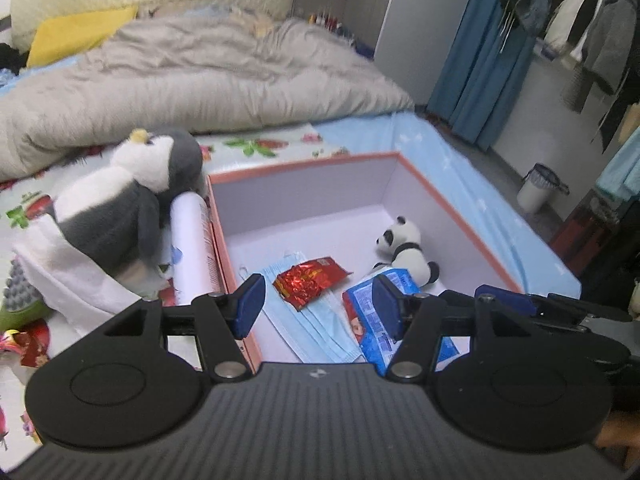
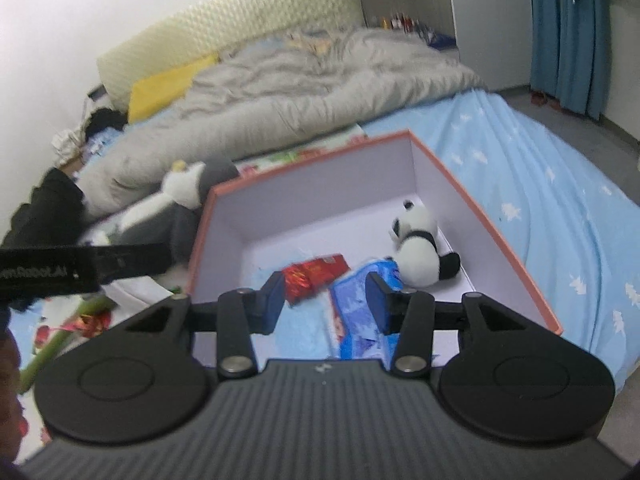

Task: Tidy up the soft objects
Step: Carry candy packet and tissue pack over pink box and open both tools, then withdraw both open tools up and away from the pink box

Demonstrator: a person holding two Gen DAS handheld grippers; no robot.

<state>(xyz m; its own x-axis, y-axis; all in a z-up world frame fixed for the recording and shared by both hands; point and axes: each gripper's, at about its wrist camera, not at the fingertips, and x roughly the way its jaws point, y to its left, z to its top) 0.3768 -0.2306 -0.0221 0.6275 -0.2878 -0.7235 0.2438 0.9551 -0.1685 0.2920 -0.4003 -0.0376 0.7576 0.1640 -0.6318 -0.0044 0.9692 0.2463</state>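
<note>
An open box with a pink rim [image 1: 304,165] [image 2: 312,161] sits on the bed. Inside lie a small panda plush [image 1: 408,250] [image 2: 418,248], a red foil packet [image 1: 310,282] [image 2: 316,272], blue face masks [image 1: 316,328] [image 2: 300,332] and a blue tissue pack [image 1: 368,340] [image 2: 356,308]. A grey-and-white penguin plush [image 1: 132,204] [image 2: 176,208] lies outside, left of the box, on a white towel [image 1: 68,272]. My left gripper [image 1: 318,306] hovers open above the box's near side with nothing between its pads. My right gripper [image 2: 326,302] is also open and empty, above the tissue pack.
A white cylinder [image 1: 194,248] lies against the box's left wall. A green brush [image 1: 20,296] and red wrappers lie at the far left. A rumpled grey duvet [image 1: 200,80] covers the back of the bed. A bin [image 1: 536,192] and hanging clothes [image 1: 600,20] are at the right.
</note>
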